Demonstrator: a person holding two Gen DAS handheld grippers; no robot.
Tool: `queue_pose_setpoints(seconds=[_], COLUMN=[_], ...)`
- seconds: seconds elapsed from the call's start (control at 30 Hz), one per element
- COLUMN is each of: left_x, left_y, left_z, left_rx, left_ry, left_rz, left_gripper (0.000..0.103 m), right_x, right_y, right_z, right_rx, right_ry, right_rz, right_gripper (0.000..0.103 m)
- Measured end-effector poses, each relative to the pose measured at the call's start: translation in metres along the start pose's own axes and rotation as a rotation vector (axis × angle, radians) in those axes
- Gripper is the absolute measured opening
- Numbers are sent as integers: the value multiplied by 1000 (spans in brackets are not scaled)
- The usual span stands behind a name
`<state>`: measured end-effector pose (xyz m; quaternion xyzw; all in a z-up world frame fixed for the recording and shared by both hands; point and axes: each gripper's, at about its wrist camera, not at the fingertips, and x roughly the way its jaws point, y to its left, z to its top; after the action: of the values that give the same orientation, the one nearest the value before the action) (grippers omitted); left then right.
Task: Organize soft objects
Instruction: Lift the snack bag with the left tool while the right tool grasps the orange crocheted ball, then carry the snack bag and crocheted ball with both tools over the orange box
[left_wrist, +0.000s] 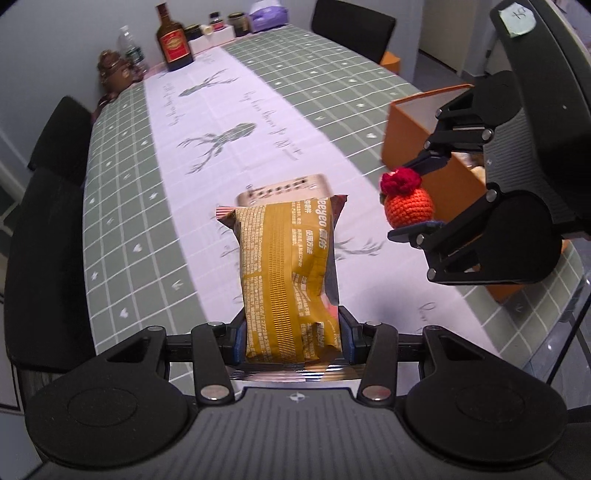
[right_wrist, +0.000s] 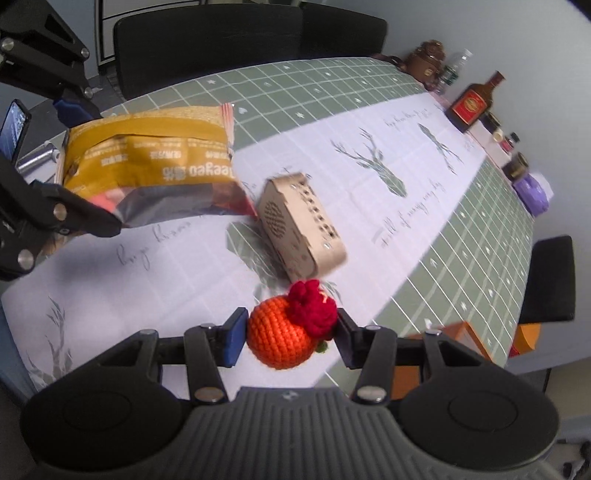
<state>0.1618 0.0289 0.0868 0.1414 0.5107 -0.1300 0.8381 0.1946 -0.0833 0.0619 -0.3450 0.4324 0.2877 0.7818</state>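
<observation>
Here the left gripper (left_wrist: 291, 334) has its jaws clamped on a yellow wipes pack (left_wrist: 286, 269), which stands up between the two fingers and is lifted above the tabletop (left_wrist: 122, 236). The same pack (right_wrist: 147, 162) appears in the right wrist view at the upper left, lying sideways in the air, with the left gripper (right_wrist: 79, 164) around its near end.

The right gripper (right_wrist: 290, 338) has its jaws closed on an orange crochet ball (right_wrist: 275, 338) with a red knitted top. The blue pads press the ball from both sides, and the ball is off the tabletop. In the left wrist view the crochet ball (left_wrist: 408, 206) sits between the fingers of the right gripper (left_wrist: 413, 201), just in front of an orange box (left_wrist: 413, 136) that stands open on the right side of the tabletop.

A beige perforated case (right_wrist: 303, 225) lies on the white runner (left_wrist: 207, 122) with deer prints, behind the held pack and close to it. A brown bottle (left_wrist: 174, 40) with a red label stands at the far end of the tabletop, near some small jars (left_wrist: 238, 23) and a purple pack (left_wrist: 267, 14). Black chairs (left_wrist: 44, 266) stand around the tabletop.
</observation>
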Motion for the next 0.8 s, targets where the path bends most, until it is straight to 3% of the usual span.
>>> queue_pose_setpoints(seconds=[0.33, 0.67, 0.8], left_x=[-1, 35, 58], left_y=[-63, -121, -142], left_z=[50, 102, 121], left_rx=[119, 210, 251], left_ry=[-47, -66, -59], left_rz=[-40, -141, -143], left_gripper=[53, 53, 53], right_x=[-23, -17, -8], right_y=[-60, -129, -156], right_z=[-52, -109, -128], right_rx=[115, 225, 271], right_ry=[-7, 65, 89], right_rz=[-68, -129, -147], right_gripper=[49, 49, 49])
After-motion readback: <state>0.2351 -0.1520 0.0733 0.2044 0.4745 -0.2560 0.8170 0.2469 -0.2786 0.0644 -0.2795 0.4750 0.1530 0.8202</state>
